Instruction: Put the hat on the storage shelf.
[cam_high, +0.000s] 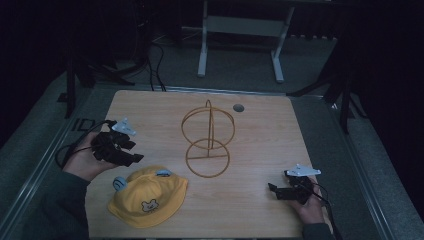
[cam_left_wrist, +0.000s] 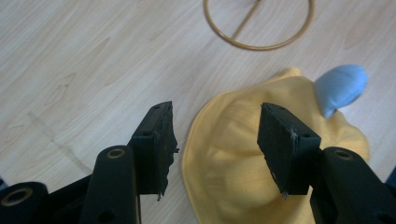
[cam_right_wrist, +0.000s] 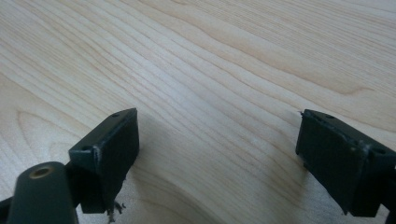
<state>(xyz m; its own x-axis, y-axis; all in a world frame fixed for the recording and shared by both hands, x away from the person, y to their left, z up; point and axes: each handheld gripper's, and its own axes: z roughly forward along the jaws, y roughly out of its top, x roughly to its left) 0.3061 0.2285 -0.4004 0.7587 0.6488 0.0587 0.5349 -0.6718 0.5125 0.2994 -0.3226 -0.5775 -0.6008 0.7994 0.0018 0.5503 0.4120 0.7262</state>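
Note:
A yellow child's hat with small blue ears and a bear patch lies near the table's front left. In the left gripper view the yellow hat sits just under and beyond my jaws, one blue ear at its right. My left gripper hovers open just above the hat's back left brim, holding nothing. My left gripper shows its jaws well apart. A gold wire stand stands mid-table; its base ring shows beyond the hat. My right gripper rests open at the front right, over bare wood.
The wooden table has a round grey grommet near its far edge. A white desk frame stands on the floor beyond. Cables trail from the left gripper off the table's left edge.

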